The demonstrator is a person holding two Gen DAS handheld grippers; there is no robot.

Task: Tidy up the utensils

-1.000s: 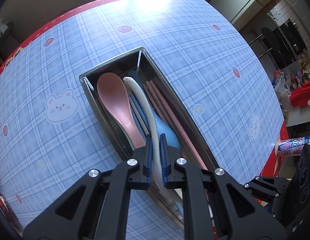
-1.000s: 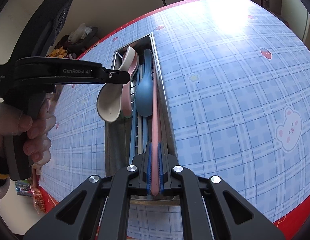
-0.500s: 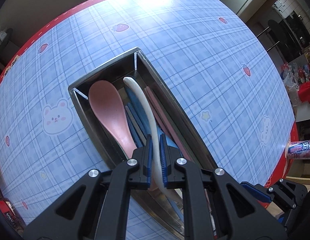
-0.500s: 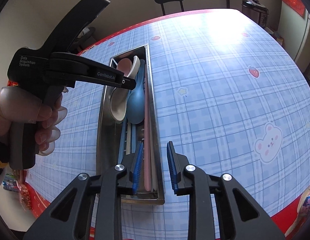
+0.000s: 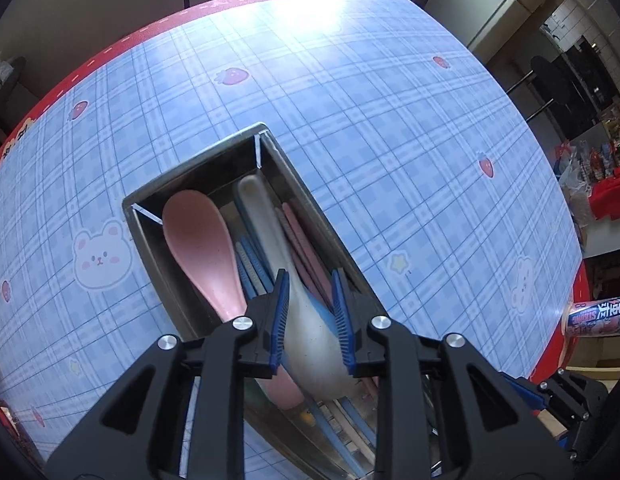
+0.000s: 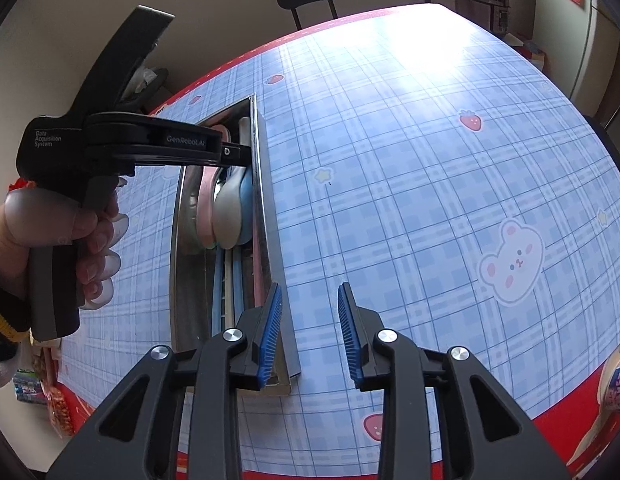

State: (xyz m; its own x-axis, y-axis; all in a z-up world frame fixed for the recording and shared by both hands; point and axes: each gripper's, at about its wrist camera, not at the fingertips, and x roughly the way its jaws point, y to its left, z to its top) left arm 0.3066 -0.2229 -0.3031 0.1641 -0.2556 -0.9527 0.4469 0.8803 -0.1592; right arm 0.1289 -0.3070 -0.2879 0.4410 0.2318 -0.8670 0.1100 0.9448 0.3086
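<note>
Now the left gripper [image 5: 310, 312] is opening around the white plastic spoon [image 5: 270, 248], which lies in the narrow steel tray [image 5: 310, 200] among pink and blue utensils. Opening over bare tablecloth beside the tray, the right gripper [image 6: 310, 320] holds nothing. Release step; next, both should lift clear.

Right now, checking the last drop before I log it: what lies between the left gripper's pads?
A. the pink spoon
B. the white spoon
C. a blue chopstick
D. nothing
B: the white spoon lies in the metal tray between the opening left gripper pads, the pink spoon beside them.
</note>
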